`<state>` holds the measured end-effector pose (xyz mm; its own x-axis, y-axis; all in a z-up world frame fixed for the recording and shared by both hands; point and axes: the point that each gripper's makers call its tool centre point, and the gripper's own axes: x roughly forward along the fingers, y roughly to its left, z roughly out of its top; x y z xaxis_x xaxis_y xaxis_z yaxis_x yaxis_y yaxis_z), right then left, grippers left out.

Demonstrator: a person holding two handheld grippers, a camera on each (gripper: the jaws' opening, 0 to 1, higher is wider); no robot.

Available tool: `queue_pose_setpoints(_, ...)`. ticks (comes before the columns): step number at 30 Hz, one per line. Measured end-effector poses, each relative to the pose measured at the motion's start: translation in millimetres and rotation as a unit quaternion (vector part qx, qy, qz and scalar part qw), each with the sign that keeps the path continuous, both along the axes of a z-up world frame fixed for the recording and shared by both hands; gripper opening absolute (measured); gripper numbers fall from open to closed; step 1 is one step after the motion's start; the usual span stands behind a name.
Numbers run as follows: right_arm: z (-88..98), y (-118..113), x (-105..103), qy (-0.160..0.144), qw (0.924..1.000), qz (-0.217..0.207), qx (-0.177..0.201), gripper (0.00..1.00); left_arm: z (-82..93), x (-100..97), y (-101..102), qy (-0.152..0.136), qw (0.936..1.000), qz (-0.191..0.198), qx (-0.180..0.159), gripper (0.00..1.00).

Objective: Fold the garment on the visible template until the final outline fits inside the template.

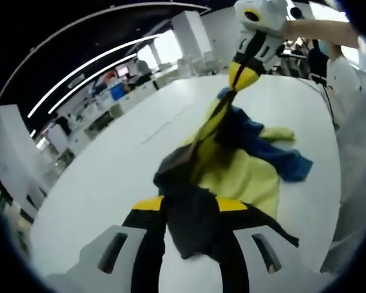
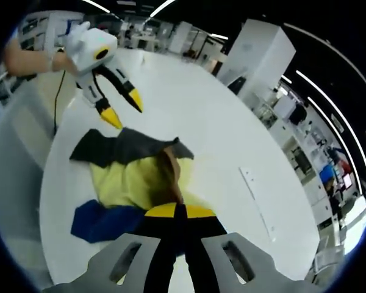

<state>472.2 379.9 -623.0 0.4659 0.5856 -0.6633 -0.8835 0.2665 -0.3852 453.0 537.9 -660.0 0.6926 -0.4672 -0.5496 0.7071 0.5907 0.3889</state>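
A garment (image 1: pixel 244 177) of yellow, blue and dark grey cloth lies bunched on the white table (image 1: pixel 110 177). My left gripper (image 1: pixel 189 204) stands open, its yellow-tipped jaws wide apart with a dark grey fold between them. My right gripper (image 1: pixel 243 76) comes in from the top, shut on a stretched strand of the garment. In the right gripper view, my right gripper (image 2: pixel 178 212) has its jaws together on the garment (image 2: pixel 122 177). The left gripper (image 2: pixel 125 113), held by a hand, hovers open at the dark grey edge. I cannot make out a template outline.
A faint white strip (image 2: pixel 256 195) lies on the table (image 2: pixel 207 122) to the right of the garment. A person (image 1: pixel 341 67) stands beside the table's far right edge. A white pillar (image 2: pixel 256 55) and office desks stand beyond the table.
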Motion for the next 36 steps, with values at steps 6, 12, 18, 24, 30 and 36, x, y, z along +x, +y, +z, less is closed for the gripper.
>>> queue_pose_setpoints(6, 4.4, 0, -1, -0.003, 1.0000, 0.002, 0.002, 0.03, -4.4, 20.7, -7, -0.029, 0.9989, -0.021, 0.030, 0.23)
queue_pose_setpoints(12, 5.9, 0, -5, -0.005, 1.0000, 0.004, 0.002, 0.03, -14.0, 35.5, -12, -0.035, 0.9983, -0.032, 0.035, 0.21)
queue_pose_setpoints(18, 10.1, -1, -8, -0.007, 0.9999, 0.004, 0.006, 0.03, -16.1, 45.0, -18, -0.033, 0.9983, -0.041, 0.027, 0.18)
queue_pose_setpoints(24, 11.2, -2, -10, -0.005, 0.9999, 0.003, 0.009, 0.03, -21.8, 52.2, -24, -0.045, 0.9957, -0.060, 0.054, 0.19)
queue_pose_setpoints(30, 11.3, -4, -14, 0.000, 0.9999, 0.000, 0.013, 0.03, -24.1, 59.3, -30, -0.056, 0.9929, -0.078, 0.070, 0.17)
queue_pose_setpoints(36, 13.3, -7, -16, 0.002, 0.9998, -0.003, 0.019, 0.03, -26.1, 64.9, -33, -0.063, 0.9908, -0.090, 0.079, 0.14)
